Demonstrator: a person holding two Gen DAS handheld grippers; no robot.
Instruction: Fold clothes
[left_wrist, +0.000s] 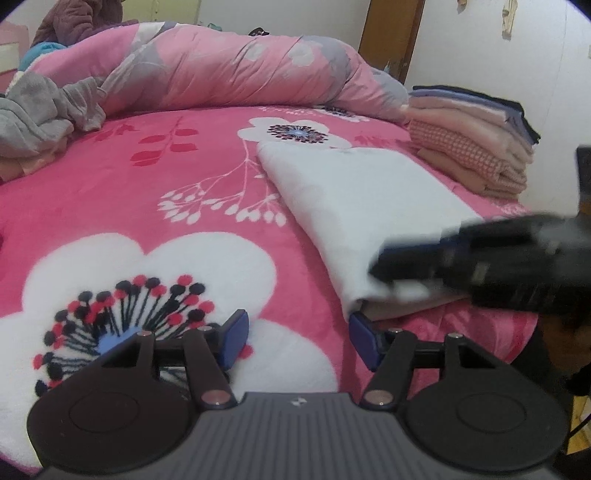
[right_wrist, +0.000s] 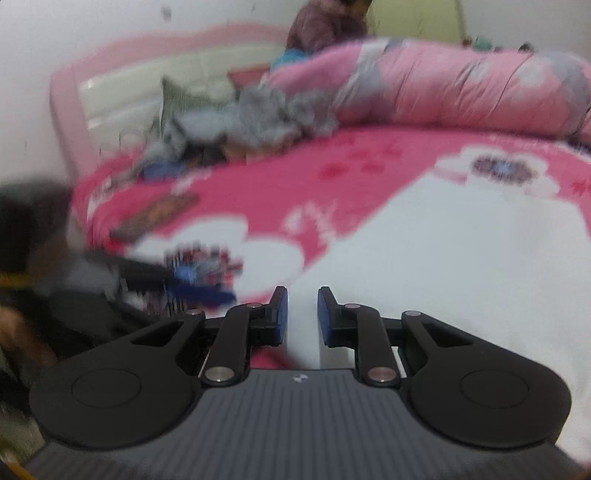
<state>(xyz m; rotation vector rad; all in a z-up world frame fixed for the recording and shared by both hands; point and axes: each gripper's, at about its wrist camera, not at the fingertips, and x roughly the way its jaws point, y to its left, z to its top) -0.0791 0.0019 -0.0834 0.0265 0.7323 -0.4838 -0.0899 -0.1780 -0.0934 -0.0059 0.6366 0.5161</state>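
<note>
Folded white garment on the pink floral blanket.
Left gripper spread, holding nothing, at the garment's near corner; right gripper narrowly parted over the garment, grip unclear.

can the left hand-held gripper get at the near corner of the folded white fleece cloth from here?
Probably yes. The left hand-held gripper stands open, one pad right beside the folded white fleece cloth; only pink floral bedspread lies between. The right hand-held gripper crowds that end.

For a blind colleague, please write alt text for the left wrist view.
A folded white cloth lies on a pink flowered blanket. The left tool is open beside its near corner; the blurred right tool is over it. Folded clothes are stacked behind.
</note>
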